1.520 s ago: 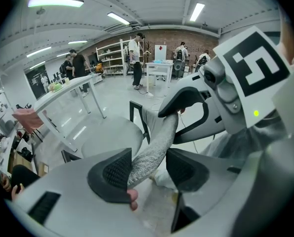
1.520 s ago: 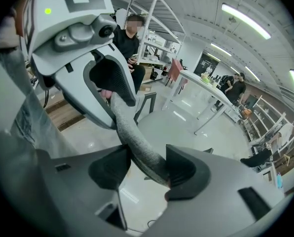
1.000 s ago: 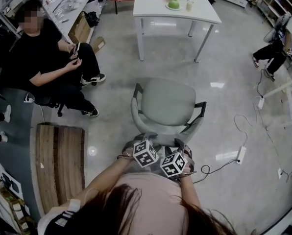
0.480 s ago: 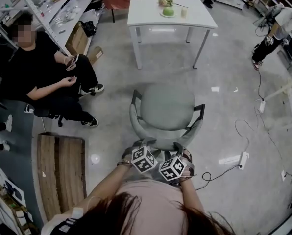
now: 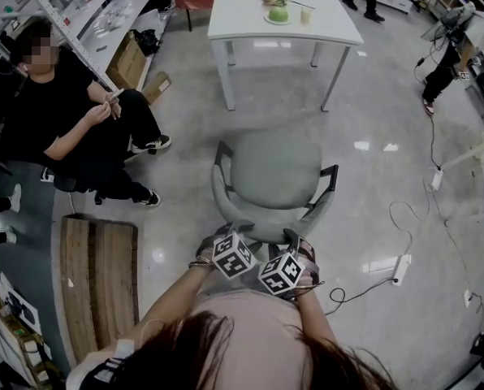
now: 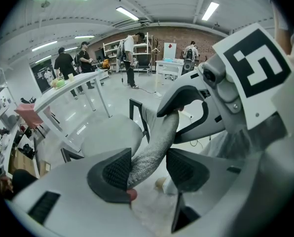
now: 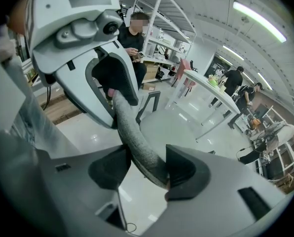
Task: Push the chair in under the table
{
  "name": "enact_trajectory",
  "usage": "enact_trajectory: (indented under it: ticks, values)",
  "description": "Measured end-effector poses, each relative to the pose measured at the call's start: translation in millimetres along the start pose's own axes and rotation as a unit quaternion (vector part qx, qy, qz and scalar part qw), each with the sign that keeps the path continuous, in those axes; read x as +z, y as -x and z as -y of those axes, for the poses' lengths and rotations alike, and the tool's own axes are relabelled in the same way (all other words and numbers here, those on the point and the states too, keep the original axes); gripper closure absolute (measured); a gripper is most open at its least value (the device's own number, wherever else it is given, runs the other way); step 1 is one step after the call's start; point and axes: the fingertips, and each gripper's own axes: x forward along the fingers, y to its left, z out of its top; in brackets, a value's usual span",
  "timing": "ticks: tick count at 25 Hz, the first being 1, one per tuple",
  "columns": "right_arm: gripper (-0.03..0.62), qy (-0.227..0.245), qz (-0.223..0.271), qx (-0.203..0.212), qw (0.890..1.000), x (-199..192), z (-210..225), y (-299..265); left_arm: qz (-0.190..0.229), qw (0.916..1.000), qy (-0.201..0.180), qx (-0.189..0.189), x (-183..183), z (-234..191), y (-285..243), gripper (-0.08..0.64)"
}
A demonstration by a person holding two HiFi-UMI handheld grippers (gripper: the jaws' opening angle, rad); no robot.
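A grey swivel chair (image 5: 276,173) with black armrests stands on the floor, its seat facing a white table (image 5: 283,19) a short way beyond. At the chair's near side, my left gripper (image 5: 232,250) and right gripper (image 5: 284,270) sit side by side on the top edge of the backrest. In the left gripper view, my left gripper (image 6: 149,171) is shut on the grey fabric backrest (image 6: 154,144). The right gripper (image 7: 148,171) clamps the same backrest (image 7: 137,142) in its own view. The table (image 6: 63,90) lies ahead past the seat.
A person in black (image 5: 63,128) sits left of the chair. A wooden pallet (image 5: 100,283) lies at the near left. Cables and a power strip (image 5: 402,268) trail on the floor to the right. A plate with a green thing (image 5: 278,13) sits on the table; people stand farther back.
The chair has rolled a little nearer the table, both grippers still shut on its backrest. The seated person has raised their hands.
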Motion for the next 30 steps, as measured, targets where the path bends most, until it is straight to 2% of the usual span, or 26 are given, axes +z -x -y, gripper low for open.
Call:
enact_trajectory:
  ticks: [6, 15, 30]
  values:
    - [0.367, 0.010, 0.003, -0.010, 1.000, 3, 21, -5, 0.002, 0.9999, 0.008, 0.007, 16, -13, -9, 0.337]
    - [0.377, 0.019, 0.010, -0.009, 1.000, 12, 24, -15, -0.002, 0.9999, 0.016, 0.005, 15, -25, -11, 0.337]
    - [0.376, 0.020, 0.020, -0.017, 0.999, 25, 60, -38, 0.012, 0.9998, 0.011, 0.014, 35, -61, -28, 0.337]
